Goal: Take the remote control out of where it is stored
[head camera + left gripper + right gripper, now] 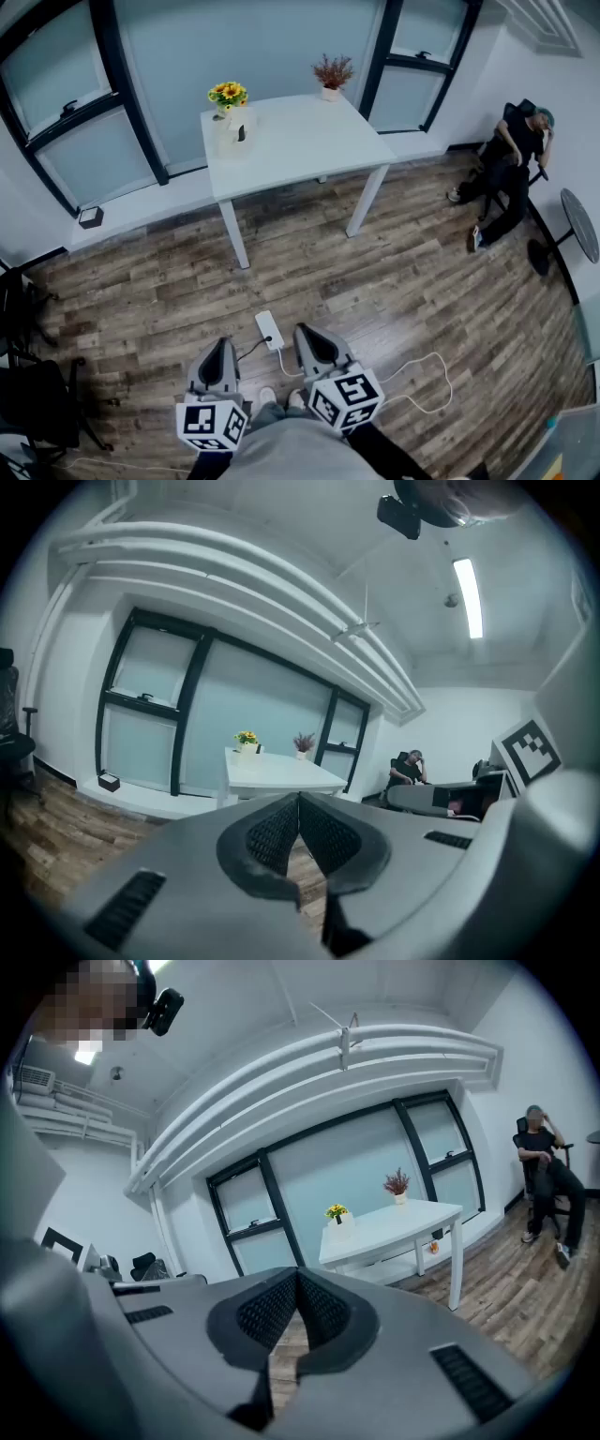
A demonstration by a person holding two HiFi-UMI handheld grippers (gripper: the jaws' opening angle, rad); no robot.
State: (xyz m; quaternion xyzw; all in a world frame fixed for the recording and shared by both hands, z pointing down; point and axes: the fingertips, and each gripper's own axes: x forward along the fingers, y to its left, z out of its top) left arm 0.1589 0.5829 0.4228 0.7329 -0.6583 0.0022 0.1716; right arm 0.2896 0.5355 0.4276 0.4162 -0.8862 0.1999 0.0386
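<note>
Wooden planks cover the floor (403, 281), and both tools hover low over it at the bottom of the head view, well apart from the white desk (309, 141) by the windows. The left tool (221, 343) is clenched: in the left gripper view its ribbed pads (277, 832) meet at the tips with nothing between them. The right tool (306, 332) is clenched and empty too, its pads (323, 1312) touching at the tips in the right gripper view. At the desk's left end stands a white holder (232, 139) with a small dark thing in it that looks like the remote control (242, 133), though it is too small to be sure. Just behind the holder is a pot of yellow sunflowers (227, 95), and a pot with a reddish plant (333, 73) stands at the desk's far right corner. A white power strip (269, 330) lies on the floor between the two tools. A person (506, 169) sits in a chair by the right wall.
</note>
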